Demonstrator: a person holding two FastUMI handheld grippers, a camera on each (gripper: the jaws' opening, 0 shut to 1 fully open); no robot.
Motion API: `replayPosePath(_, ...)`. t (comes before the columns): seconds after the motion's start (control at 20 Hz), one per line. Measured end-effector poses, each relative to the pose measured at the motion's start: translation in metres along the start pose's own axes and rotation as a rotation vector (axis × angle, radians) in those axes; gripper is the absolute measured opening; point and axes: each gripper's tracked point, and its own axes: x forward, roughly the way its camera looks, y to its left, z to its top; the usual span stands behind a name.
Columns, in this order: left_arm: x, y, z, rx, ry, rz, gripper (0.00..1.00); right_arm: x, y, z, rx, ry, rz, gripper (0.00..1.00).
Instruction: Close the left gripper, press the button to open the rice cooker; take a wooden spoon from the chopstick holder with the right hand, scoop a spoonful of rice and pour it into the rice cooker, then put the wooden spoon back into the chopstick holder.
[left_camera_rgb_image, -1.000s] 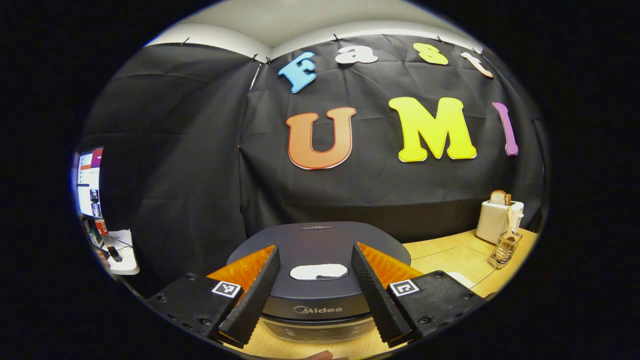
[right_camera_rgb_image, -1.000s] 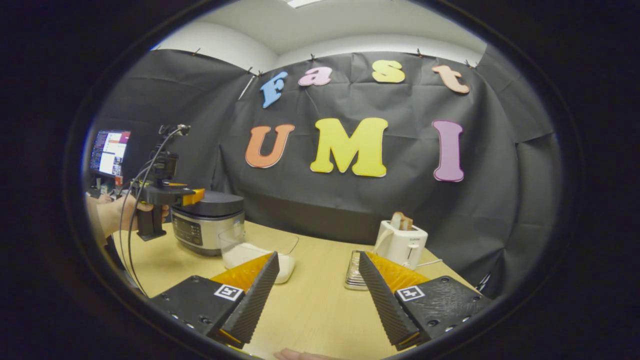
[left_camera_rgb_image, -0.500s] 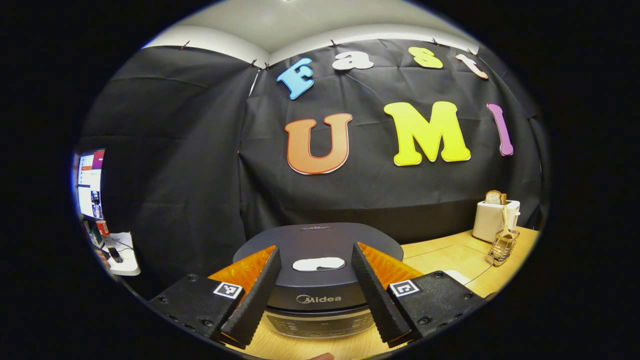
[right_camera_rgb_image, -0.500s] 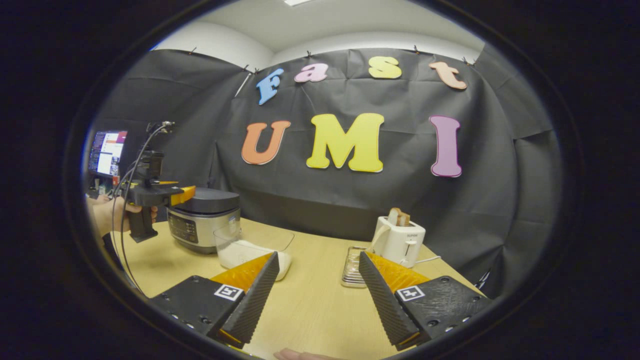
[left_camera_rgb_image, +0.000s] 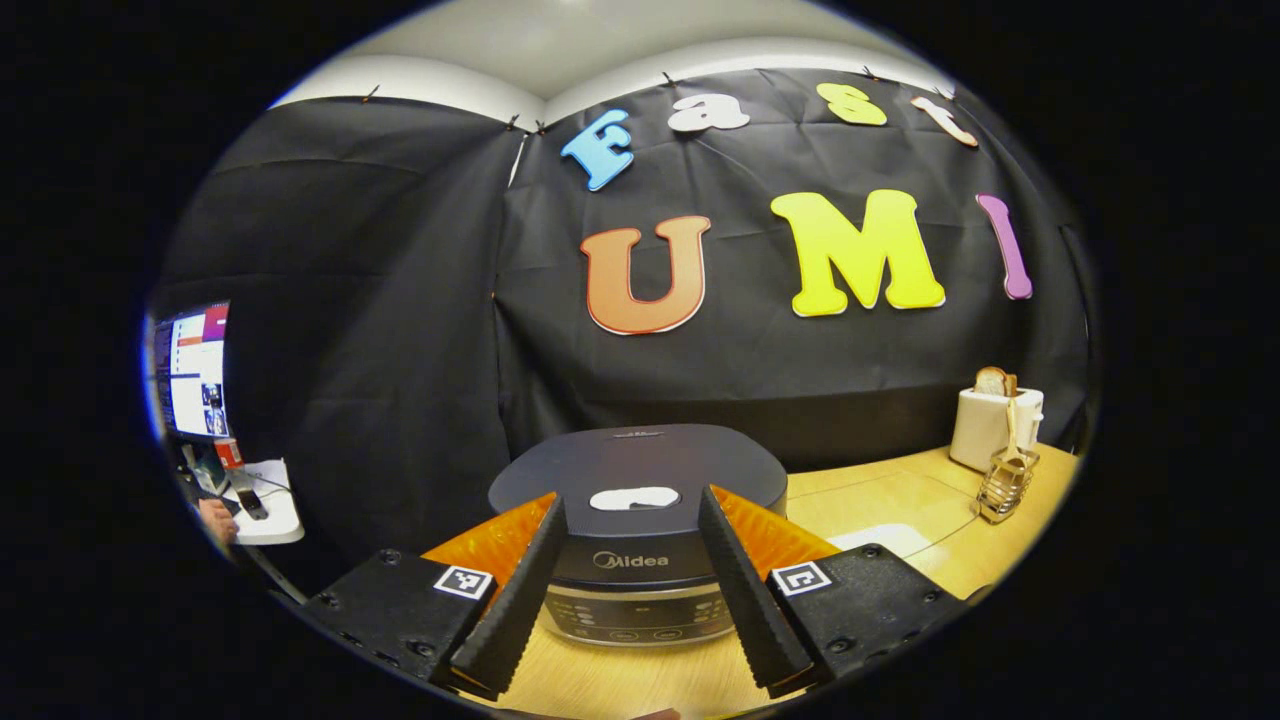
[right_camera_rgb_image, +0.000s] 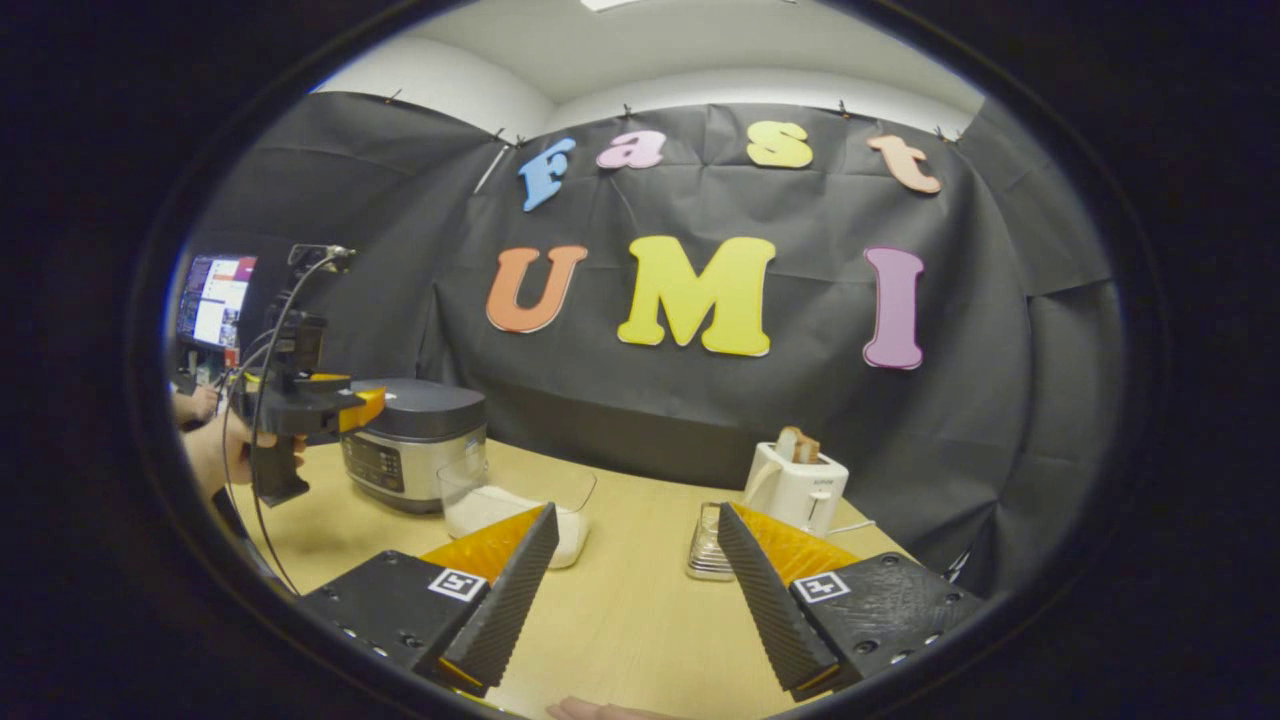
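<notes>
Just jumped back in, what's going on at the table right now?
The left gripper, jaws open, faces the closed rice cooker, not touching its white lid button. The right gripper, open and empty, hovers over the table between the rice bowl and the chopstick holder. Nothing is pressed or picked up.

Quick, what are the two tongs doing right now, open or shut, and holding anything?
Left tongs: open, holding nothing, in front of the closed dark grey rice cooker.
Right tongs: open, holding nothing, above the light wooden table.
</notes>
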Motion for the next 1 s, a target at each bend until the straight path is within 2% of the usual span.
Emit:
replayPosePath(0.05, -0.010, -0.003, 0.001, -0.012, 0.010, -0.022, 0.85, -0.003, 0.007, 0.004, 0.024, 0.000, 0.011, 0.95)
replayPosePath(0.15, -0.032, -0.004, 0.014, -0.031, -0.025, -0.016, 0.86, -0.009, 0.014, 0.007, 0.041, 0.002, 0.014, 0.95)
replayPosePath(0.3, -0.065, -0.003, 0.020, -0.037, -0.045, 0.006, 0.87, -0.021, 0.005, 0.012, 0.023, -0.004, -0.065, 0.95)
replayPosePath(0.4, -0.087, -0.002, 0.016, -0.043, -0.027, 0.020, 0.86, -0.029, 0.006, 0.013, 0.055, -0.001, -0.091, 0.95)
replayPosePath(0.5, -0.104, -0.006, 0.010, -0.020, -0.012, 0.011, 0.86, -0.037, 0.010, 0.015, 0.077, 0.003, -0.087, 0.96)
replayPosePath(0.55, -0.112, -0.004, 0.007, -0.018, -0.004, 0.019, 0.83, -0.041, 0.008, 0.017, 0.083, 0.005, -0.092, 0.95)
replayPosePath(0.6, -0.118, -0.004, 0.004, -0.024, 0.011, 0.023, 0.86, -0.044, 0.004, 0.017, 0.087, 0.009, -0.101, 0.95)
replayPosePath(0.75, -0.135, -0.011, 0.003, -0.044, 0.038, 0.040, 0.87, -0.048, 0.000, 0.015, 0.111, 0.033, -0.111, 0.95)
replayPosePath(0.9, -0.155, -0.036, 0.014, -0.017, 0.018, -0.014, 0.87, -0.051, -0.012, 0.008, 0.086, 0.048, -0.145, 0.95)
replayPosePath(1.0, -0.169, -0.045, 0.026, -0.001, -0.018, -0.046, 0.87, -0.052, -0.009, -0.002, 0.105, 0.075, -0.136, 0.96)
